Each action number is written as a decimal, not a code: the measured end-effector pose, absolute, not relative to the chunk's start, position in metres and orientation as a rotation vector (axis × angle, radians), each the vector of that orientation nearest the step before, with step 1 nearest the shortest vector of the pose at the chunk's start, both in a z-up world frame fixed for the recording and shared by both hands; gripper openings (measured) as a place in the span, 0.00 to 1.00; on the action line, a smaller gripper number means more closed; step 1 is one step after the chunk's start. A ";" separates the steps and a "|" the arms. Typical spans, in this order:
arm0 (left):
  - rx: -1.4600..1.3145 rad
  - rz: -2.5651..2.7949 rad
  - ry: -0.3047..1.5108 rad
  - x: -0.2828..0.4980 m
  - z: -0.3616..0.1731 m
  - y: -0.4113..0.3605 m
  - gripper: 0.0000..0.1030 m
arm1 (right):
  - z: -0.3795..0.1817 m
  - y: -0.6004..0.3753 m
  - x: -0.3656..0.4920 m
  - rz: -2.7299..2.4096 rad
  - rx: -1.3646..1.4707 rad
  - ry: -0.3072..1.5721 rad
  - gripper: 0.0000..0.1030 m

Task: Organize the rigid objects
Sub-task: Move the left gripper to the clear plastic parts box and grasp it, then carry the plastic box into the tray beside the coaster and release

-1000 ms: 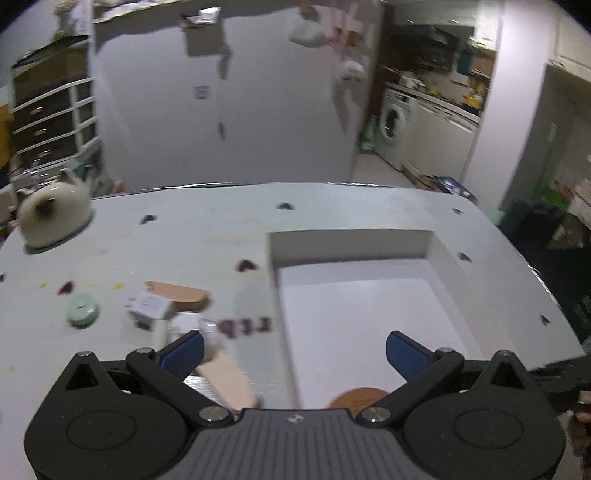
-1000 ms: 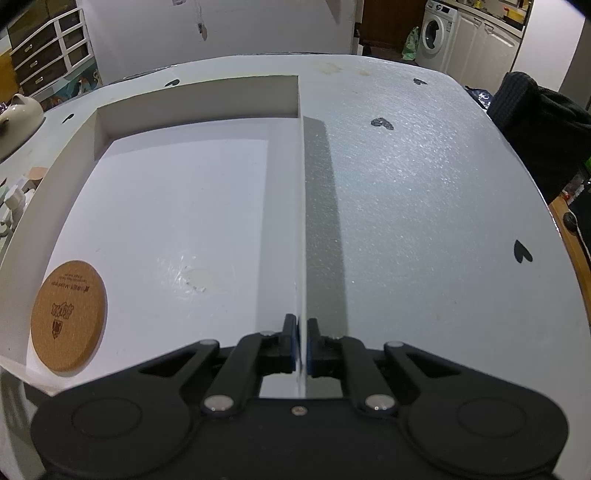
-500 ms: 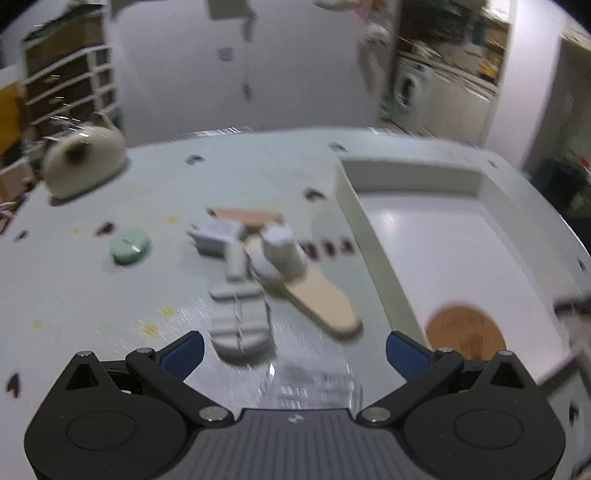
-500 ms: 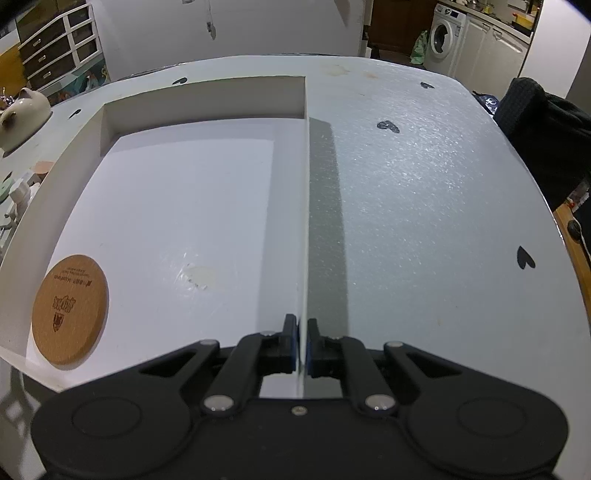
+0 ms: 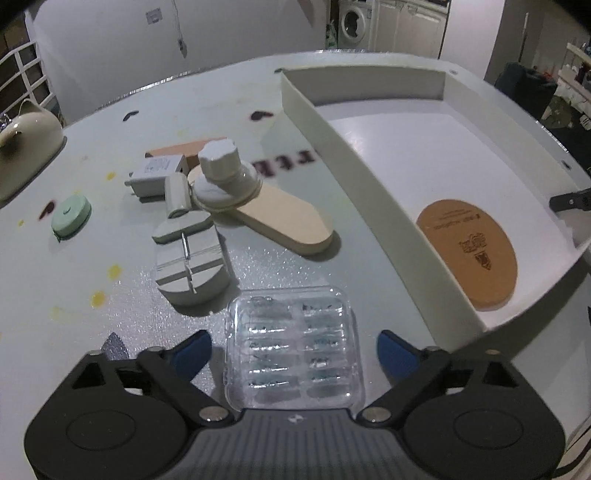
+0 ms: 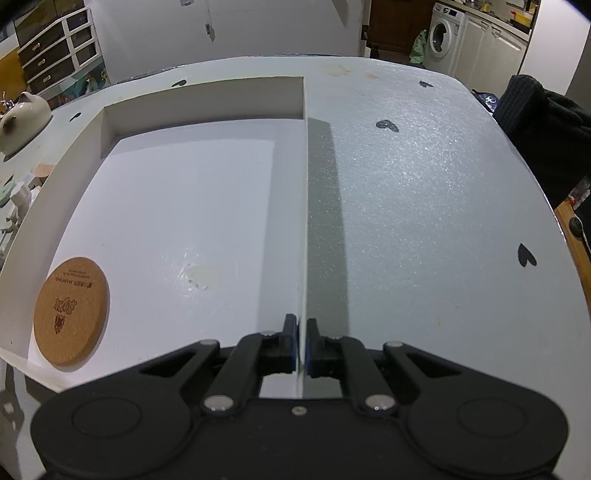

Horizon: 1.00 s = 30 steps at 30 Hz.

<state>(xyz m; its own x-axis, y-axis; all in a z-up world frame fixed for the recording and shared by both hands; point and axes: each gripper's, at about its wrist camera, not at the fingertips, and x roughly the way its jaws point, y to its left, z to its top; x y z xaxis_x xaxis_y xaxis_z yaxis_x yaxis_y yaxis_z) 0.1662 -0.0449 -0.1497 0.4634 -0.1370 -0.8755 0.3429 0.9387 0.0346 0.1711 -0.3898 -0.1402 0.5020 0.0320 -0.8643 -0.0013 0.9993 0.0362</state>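
The desk [image 6: 424,192] has a pale, grainy, faintly glittering top with small dark heart marks and yellow stains, and rounded corners. On it sits a shallow white cardboard tray [image 5: 354,162] with thin upright walls and a smooth floor; near the tray's near left corner lies a round cork coaster [image 6: 72,310] with a printed logo, flat on the floor.

Left of the tray, on the bare desk, lie a flat rounded wooden board [image 5: 280,218], a grey slotted round block [image 5: 190,258] with a metal pin, a white ribbed knob on a disc [image 5: 221,173], a white plug adapter [image 5: 157,173], and a mint-green round tape measure [image 5: 70,214] toward the left edge. A clear ribbed plastic blister case [image 5: 291,347] lies at the near edge.

The left gripper [image 5: 293,349] is spread wide, its blue pads either side of the blister case, apart from it. The right gripper [image 6: 301,345] is pinching the tray's right wall.

Beyond: a white wall, drawers, a washing machine [image 6: 439,35].
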 end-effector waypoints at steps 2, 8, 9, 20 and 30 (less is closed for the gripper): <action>0.213 -0.294 1.062 0.168 -0.150 -0.045 0.89 | -0.140 -0.390 0.171 0.019 0.033 1.045 0.06; 0.166 -0.238 1.083 0.171 -0.149 -0.042 0.89 | -0.140 -0.389 0.172 0.016 0.030 1.048 0.06; 0.158 -0.229 1.080 0.171 -0.149 -0.041 0.88 | -0.140 -0.389 0.172 0.015 0.029 1.048 0.06; 0.089 -0.158 1.040 0.171 -0.145 -0.039 0.72 | -0.140 -0.389 0.172 0.016 0.029 1.048 0.06; 0.001 -0.033 0.941 0.175 -0.100 -0.032 0.72 | -0.140 -0.391 0.172 0.019 0.042 1.049 0.04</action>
